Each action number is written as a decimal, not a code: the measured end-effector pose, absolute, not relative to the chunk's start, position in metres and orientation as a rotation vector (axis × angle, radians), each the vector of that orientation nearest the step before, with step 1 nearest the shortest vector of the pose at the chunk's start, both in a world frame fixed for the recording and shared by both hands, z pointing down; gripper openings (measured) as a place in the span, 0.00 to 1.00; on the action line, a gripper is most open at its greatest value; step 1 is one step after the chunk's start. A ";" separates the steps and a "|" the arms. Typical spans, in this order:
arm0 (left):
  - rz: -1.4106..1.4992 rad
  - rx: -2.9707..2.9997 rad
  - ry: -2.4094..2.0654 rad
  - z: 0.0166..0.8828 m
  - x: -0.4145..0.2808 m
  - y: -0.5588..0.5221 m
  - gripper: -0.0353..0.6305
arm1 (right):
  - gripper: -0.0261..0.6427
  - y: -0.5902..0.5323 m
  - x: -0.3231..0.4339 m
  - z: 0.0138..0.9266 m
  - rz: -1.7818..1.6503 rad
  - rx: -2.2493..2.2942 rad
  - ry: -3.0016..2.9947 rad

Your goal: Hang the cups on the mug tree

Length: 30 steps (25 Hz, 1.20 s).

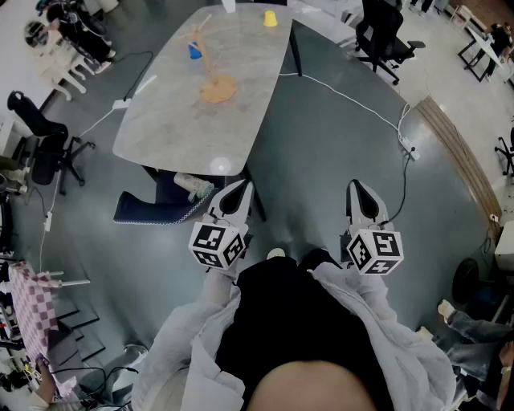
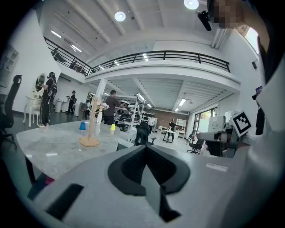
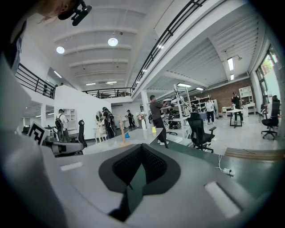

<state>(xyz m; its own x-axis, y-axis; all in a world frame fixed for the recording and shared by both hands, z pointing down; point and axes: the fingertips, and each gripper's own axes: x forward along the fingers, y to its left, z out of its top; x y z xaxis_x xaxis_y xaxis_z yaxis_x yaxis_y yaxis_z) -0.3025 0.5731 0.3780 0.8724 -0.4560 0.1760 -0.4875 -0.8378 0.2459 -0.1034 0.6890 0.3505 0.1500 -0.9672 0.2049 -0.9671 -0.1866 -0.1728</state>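
**Short of the table — both grippers empty, no cup yet taken**

Back from the table's (image 1: 177, 136) near edge, the person is standing on the floor and holding the left gripper (image 1: 234, 197) and the right gripper (image 1: 360, 197) side by side, close to the body. Both are pointing roughly level toward the table. In each gripper view the jaws are sitting fully together with nothing between them, so neither tool is carrying anything.

The mug tree (image 1: 215, 83) is standing about the middle of the table, and no cup appears to be hanging on it. A blue cup (image 1: 194, 51) is sitting on the tabletop just beyond the tree, toward the left edge. A yellow cup (image 1: 271, 18) is sitting well apart from both, near the far right corner.

As a judgement, the task is only beginning — the approach is the step in hand, with every cup still waiting. The next move is calling for the person to close on the table, part the jaws of one gripper, and bring them round a cup. The blue one is looking like the easier first pick, since it is lying nearest the tree.
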 end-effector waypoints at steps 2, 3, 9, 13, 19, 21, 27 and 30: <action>0.156 2.758 -0.714 0.378 -0.304 0.573 0.05 | 0.05 0.688 -0.103 0.351 -0.439 -2.382 2.004; 0.155 2.755 -0.713 0.377 -0.304 0.574 0.05 | 0.05 0.688 -0.103 0.351 -0.444 -2.382 2.003; 0.172 2.751 -0.710 0.375 -0.304 0.574 0.05 | 0.05 0.677 -0.105 0.347 -0.444 -2.377 2.022; 0.174 2.743 -0.692 0.377 -0.306 0.573 0.05 | 0.05 0.674 -0.112 0.347 -0.440 -2.364 2.014; 0.188 2.751 -0.660 0.380 -0.310 0.575 0.05 | 0.12 0.671 -0.123 0.353 -0.449 -2.354 2.018; 0.192 2.753 -0.648 0.381 -0.311 0.576 0.05 | 0.13 0.668 -0.128 0.355 -0.457 -2.349 2.025; 0.213 2.747 -0.590 0.392 -0.312 0.587 0.05 | 0.21 0.671 -0.136 0.368 -0.464 -2.364 1.996; 0.227 2.738 -0.567 0.396 -0.311 0.586 0.05 | 0.49 0.668 -0.134 0.369 -0.459 -2.377 1.968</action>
<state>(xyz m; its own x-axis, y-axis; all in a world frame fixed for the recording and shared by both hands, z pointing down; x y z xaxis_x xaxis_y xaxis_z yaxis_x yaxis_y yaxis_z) -0.3113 0.5857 0.3961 0.9077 -0.3570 0.2205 -0.4106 -0.8643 0.2905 -0.1343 0.6675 0.3695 0.1611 -0.9642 0.2105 -0.9579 -0.2041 -0.2019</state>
